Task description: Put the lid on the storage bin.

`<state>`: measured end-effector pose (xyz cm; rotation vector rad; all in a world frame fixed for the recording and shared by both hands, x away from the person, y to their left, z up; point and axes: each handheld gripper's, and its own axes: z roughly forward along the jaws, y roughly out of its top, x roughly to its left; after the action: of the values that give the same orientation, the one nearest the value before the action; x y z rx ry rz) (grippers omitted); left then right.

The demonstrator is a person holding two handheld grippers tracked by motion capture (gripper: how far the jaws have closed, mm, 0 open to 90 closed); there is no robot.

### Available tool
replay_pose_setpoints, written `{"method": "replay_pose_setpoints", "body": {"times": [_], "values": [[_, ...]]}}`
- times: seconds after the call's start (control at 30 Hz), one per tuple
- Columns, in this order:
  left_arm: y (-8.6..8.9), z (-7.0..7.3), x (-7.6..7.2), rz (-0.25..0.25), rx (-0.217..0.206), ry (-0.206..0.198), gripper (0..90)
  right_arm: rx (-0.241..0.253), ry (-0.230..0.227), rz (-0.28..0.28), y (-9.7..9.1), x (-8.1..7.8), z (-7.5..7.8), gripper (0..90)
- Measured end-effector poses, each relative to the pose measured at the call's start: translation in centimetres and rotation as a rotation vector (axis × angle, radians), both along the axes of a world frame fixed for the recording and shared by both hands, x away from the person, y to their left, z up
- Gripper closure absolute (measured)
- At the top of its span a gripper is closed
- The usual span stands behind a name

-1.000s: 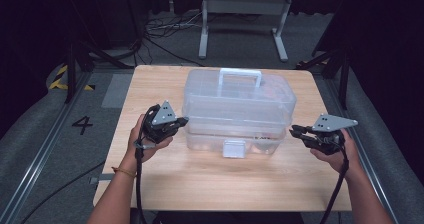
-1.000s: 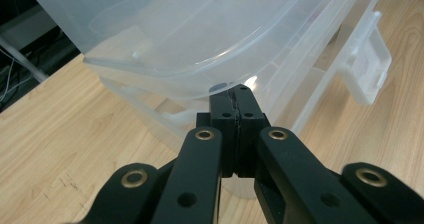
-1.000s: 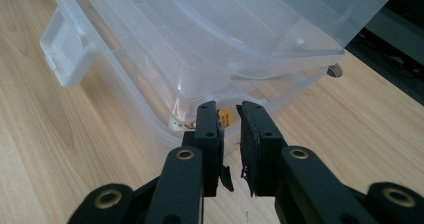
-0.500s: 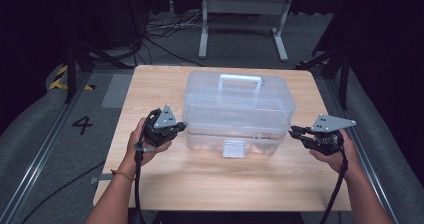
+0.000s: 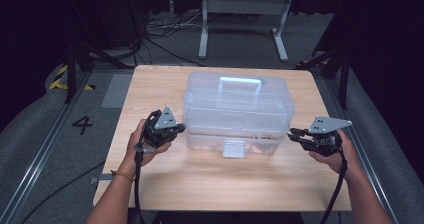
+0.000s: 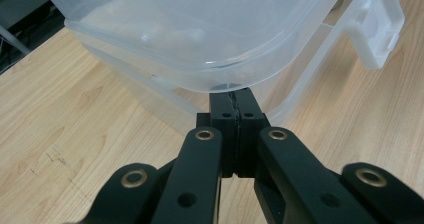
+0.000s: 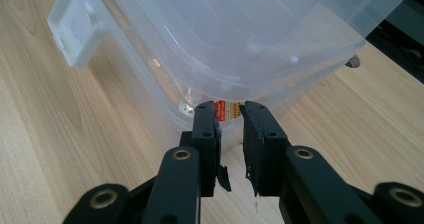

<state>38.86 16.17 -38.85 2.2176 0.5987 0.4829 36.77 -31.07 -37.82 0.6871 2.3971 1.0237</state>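
One clear plastic box (image 5: 239,115) sits on my wooden table (image 5: 210,179), at the centre of the high view. It has one white handle (image 5: 240,83) on its lid and one latch (image 5: 234,148) on the near side. I hold two grippers. My left gripper (image 5: 177,129), left of centre, is clenched with nothing between its jaws; its tips sit right under the lid's corner rim (image 6: 220,81). My right gripper (image 5: 292,134), at the right, has its jaws slightly parted and they have just been opening; nothing is gripped, and the tips point at the box's corner, where one red label (image 7: 227,110) shows through the wall.
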Motion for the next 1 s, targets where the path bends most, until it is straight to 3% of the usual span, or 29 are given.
{"method": "replay_pose_setpoints", "body": {"times": [0.47, 0.57, 0.67, 0.83, 1.0], "values": [[0.4, -0.6, -0.1, 0.014, 0.017, 0.008, 90.0, 0.001, 0.018, 0.027, 0.1, -0.1, -0.1, 70.6], [0.4, -0.8, -0.1, 0.021, 0.064, -0.003, 90.0, -0.003, 0.021, 0.016, 0.0, -0.1, -0.1, 68.1], [0.5, -1.0, -0.1, 0.022, 0.073, 0.005, 90.0, 0.000, 0.028, 0.012, -0.1, 0.0, -0.2, 67.0], [1.0, -1.5, 0.0, 0.034, 0.010, 0.025, 90.0, 0.005, 0.029, 0.000, 0.0, 0.3, -0.5, 64.7], [1.1, -1.8, -0.1, 0.045, 0.007, 0.022, 90.0, 0.025, 0.030, -0.010, 0.0, 0.4, -0.7, 63.8]]}}
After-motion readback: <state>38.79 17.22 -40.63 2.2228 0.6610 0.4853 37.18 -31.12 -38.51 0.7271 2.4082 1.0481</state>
